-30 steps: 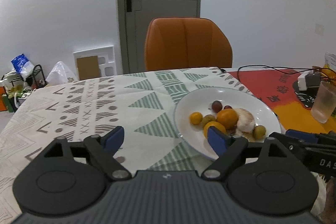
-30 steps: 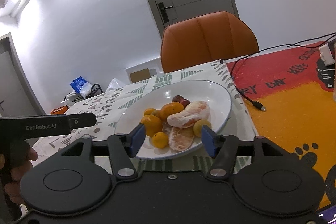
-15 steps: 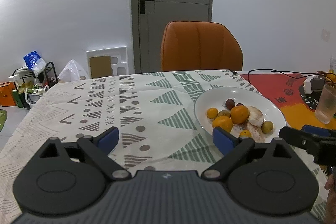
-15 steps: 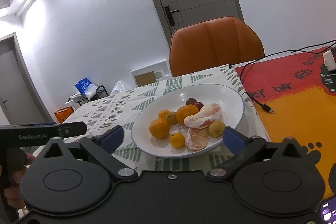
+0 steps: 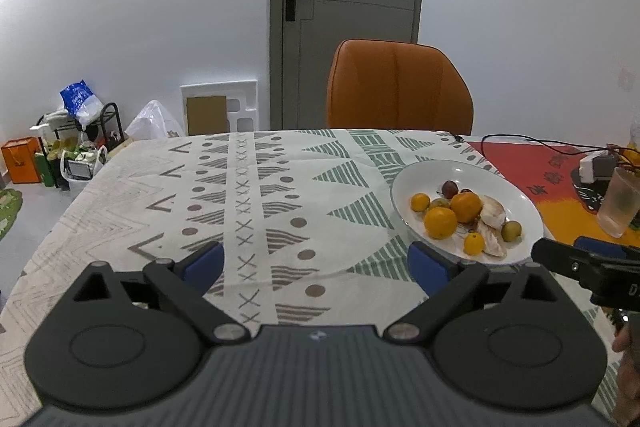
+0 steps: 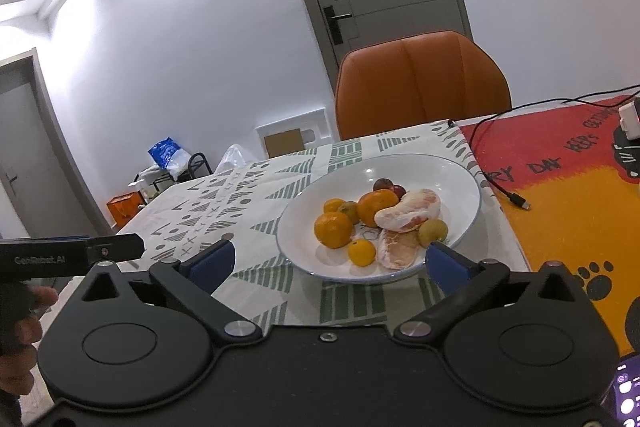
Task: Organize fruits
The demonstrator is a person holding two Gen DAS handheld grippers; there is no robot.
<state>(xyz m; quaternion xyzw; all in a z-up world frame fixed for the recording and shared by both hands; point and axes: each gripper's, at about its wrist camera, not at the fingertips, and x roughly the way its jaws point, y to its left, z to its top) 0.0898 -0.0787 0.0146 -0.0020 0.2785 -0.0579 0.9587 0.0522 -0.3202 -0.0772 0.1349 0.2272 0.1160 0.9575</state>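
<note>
A white plate [image 5: 516,187] [image 6: 440,171] on the patterned tablecloth holds several fruits: oranges [image 5: 440,222] [image 6: 334,229], peeled pomelo segments [image 5: 493,213] [image 6: 408,210], small green fruits [image 6: 433,231] and dark plums [image 5: 450,188] [image 6: 383,183]. My left gripper [image 5: 316,263] is open and empty, low over the cloth, left of and nearer than the plate. My right gripper [image 6: 328,259] is open and empty, just in front of the plate's near rim. Each gripper shows at the edge of the other's view.
An orange chair [image 5: 398,89] stands at the table's far side. A red and yellow mat [image 6: 560,187] lies right of the plate with a black cable [image 6: 500,187], a white adapter [image 5: 596,167] and a plastic cup [image 5: 620,203]. Clutter sits on the floor far left.
Both grippers have pulled back from the plate and opened wider. The plate now looks smaller and farther away in both views.
</note>
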